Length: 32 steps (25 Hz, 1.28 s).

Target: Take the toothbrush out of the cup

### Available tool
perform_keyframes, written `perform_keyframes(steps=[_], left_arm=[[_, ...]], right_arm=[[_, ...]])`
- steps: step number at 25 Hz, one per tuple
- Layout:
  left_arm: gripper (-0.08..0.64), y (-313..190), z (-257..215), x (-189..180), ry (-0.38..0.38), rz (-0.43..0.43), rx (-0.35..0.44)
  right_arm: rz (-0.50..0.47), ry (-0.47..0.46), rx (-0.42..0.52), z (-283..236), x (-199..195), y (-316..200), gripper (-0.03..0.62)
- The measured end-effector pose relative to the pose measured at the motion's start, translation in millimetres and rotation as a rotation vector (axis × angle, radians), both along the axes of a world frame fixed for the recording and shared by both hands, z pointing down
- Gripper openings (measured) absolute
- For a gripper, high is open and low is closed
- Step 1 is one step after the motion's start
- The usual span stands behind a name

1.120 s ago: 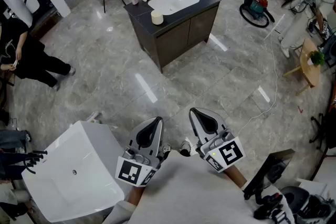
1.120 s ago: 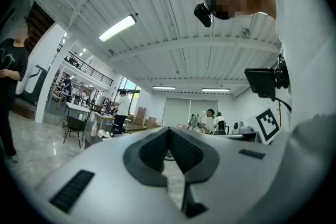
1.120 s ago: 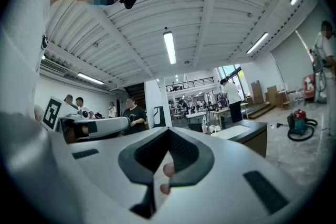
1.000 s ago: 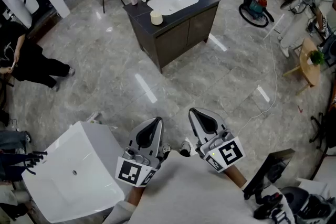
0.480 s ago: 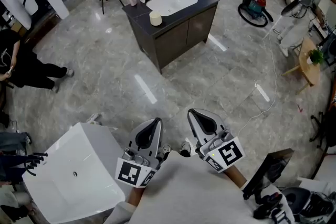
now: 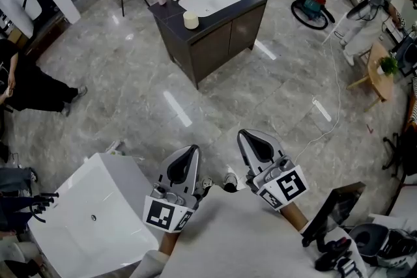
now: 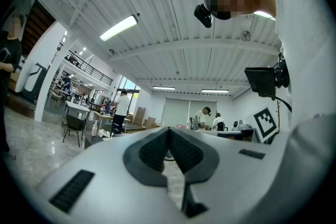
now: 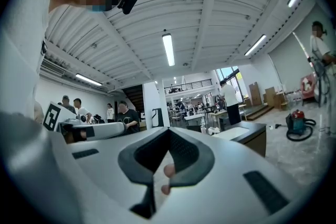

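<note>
A cream cup stands on a dark vanity with a white sink, far across the floor in the head view. No toothbrush can be made out at this distance. My left gripper and right gripper are held close to the body, side by side, pointing level toward the vanity and far short of it. Both are shut with nothing between the pads, as seen in the left gripper and right gripper views. The vanity shows small at the right in the right gripper view.
A white basin unit sits at lower left, close to the left gripper. A person in black stands at the left edge. A vacuum cleaner and a floor cable lie right of the vanity. A dark monitor is at lower right.
Both grippers keep their places and stay shut. The head view has shifted a little, so the vanity sits slightly higher in frame. The person in black has moved leftward.
</note>
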<state>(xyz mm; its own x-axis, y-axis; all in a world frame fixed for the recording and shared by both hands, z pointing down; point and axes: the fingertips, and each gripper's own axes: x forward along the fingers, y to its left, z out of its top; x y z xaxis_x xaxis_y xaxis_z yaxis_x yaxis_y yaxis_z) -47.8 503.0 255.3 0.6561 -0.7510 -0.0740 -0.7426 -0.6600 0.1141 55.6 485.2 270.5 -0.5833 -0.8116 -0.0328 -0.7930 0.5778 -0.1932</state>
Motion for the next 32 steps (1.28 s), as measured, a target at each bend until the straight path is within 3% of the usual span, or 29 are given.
perform_keyframes(steps=[9,21,32], left_arm=[[0.003,-11.2,3.9,-39.4,0.009,0.029,-0.001],[0.003,-39.6,12.0,-53.1,0.011,0.032,-0.008],[0.003,-141.9,13.5,-30.4,0.003,-0.006,-0.016]], right_arm=[[0.036,0.031,0.008,-0.4,-34.5,-9.6,0.005],[0.029,0.036,-0.002,10.4,-50.9,-39.9,0.005],[-0.024,0.014,0.003,17.5,-30.4,-144.8,0.005]])
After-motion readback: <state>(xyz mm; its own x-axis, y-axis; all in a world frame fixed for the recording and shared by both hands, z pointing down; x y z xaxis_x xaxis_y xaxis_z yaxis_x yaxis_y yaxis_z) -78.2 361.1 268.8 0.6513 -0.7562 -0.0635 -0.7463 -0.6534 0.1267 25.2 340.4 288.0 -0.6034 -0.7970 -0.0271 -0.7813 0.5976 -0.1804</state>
